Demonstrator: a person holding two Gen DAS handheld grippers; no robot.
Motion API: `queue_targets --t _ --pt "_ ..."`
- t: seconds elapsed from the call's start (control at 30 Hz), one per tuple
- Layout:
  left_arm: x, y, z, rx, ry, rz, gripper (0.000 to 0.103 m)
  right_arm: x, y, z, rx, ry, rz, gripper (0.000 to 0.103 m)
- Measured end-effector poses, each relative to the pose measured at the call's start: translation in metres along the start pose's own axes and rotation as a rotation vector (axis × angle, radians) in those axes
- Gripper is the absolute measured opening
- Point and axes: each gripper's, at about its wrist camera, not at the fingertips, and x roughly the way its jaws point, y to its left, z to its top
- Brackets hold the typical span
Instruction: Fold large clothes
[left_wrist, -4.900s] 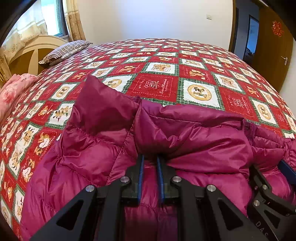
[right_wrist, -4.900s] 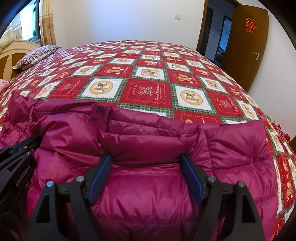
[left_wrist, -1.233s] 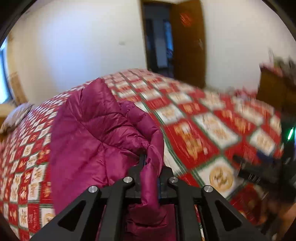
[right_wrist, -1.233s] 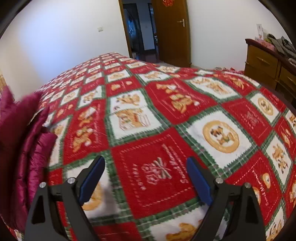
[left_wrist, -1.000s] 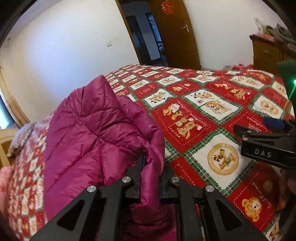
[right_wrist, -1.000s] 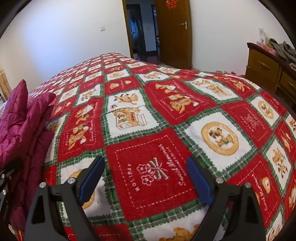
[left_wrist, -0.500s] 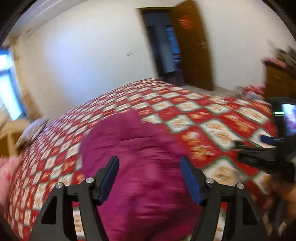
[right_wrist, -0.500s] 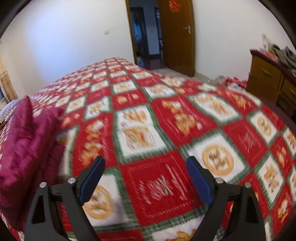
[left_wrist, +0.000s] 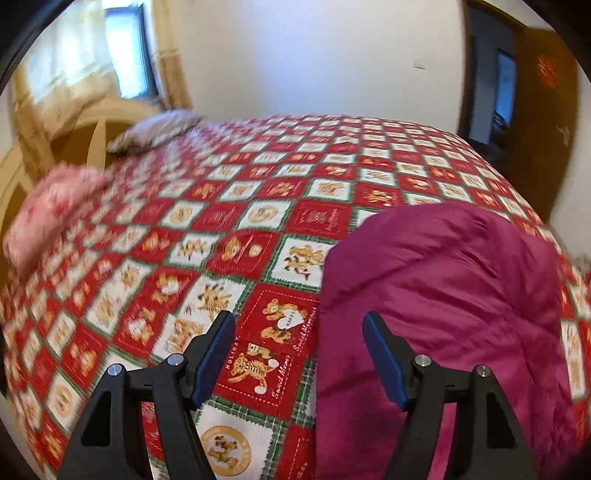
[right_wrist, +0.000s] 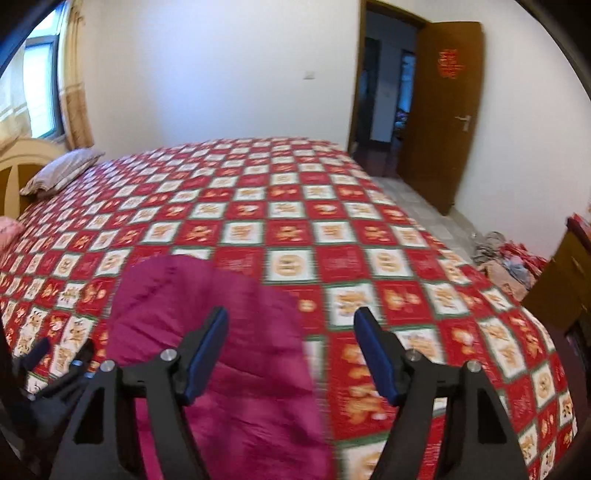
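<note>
A magenta down jacket (left_wrist: 443, 302) lies folded into a long bundle on the red patchwork bedspread (left_wrist: 229, 229). My left gripper (left_wrist: 299, 354) hangs above the bed with open jaws, nothing between them; the jacket's left edge runs just inside its right finger. In the right wrist view the same jacket (right_wrist: 221, 354) lies at lower left. My right gripper (right_wrist: 291, 350) is above the jacket's right edge, its jaws closing with no pad pressing on the fabric. The left gripper's black fingers (right_wrist: 55, 369) show at that view's left edge.
A striped pillow (left_wrist: 155, 129) and a pink pillow (left_wrist: 48, 206) lie by the wooden headboard (left_wrist: 74, 140) on the left. A brown door (right_wrist: 439, 110) stands open at the far right. A wooden dresser (right_wrist: 565, 273) and a heap of clothes (right_wrist: 506, 262) are beside the bed.
The left gripper let go of the jacket's edge, opened and swung left and up. The right gripper rose and swung left, from over bare bedspread to over the jacket, its jaws narrowing a little.
</note>
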Motion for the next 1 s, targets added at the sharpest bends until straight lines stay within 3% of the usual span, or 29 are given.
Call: queue_targets --t 0.1,0.2,0.37,0.47,0.63,1.0 --pt "0.018 0.008 0.007 -0.071 0.027 -0.03 0.072 0.027 0.021 -0.001 -0.024 0.015 -0.009 0.068" --pt "0.025 0.001 0.009 -0.068 0.022 -0.054 0.072 0.054 0.025 -0.01 0.002 0.052 0.018 0.063" --pt "0.046 -0.033 0.009 0.019 0.019 -0.07 0.072 0.087 -0.003 -0.046 0.068 0.126 0.027 0.062" --pt "0.052 -0.055 0.001 0.078 0.023 -0.072 0.072 0.095 -0.02 -0.063 0.113 0.127 0.039 0.063" --pt "0.056 -0.083 -0.012 0.177 -0.021 0.003 0.073 0.103 -0.036 -0.077 0.182 0.119 0.081 0.065" --pt "0.082 -0.071 -0.021 0.086 0.022 -0.063 0.083 0.119 -0.043 -0.092 0.23 0.115 0.116 0.069"
